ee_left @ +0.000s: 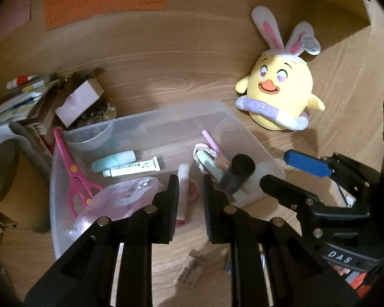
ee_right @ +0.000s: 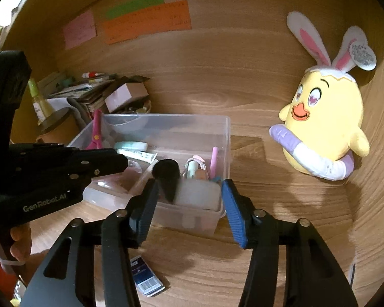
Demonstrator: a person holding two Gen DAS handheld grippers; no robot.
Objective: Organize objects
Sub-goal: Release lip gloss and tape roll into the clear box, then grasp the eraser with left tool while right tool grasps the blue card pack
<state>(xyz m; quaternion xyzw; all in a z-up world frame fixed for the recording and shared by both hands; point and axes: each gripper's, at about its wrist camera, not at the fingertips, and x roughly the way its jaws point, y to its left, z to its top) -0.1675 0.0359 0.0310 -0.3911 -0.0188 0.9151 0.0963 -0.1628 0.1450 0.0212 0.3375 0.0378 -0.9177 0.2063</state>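
1. The left tongs [ee_left: 190, 186] are held slightly parted, pinching nothing, above the clear plastic rectangular bin [ee_left: 166, 112] on the wooden surface [ee_left: 166, 76].
2. The right tongs [ee_right: 189, 204] are spread wide at the bin's near wall.
3. Pink-handled scissors [ee_left: 73, 168] and a black cylindrical cap [ee_right: 166, 170] are seen inside the bin.
4. A yellow plush chick with rabbit ears [ee_right: 327, 125] is seen right of the bin.
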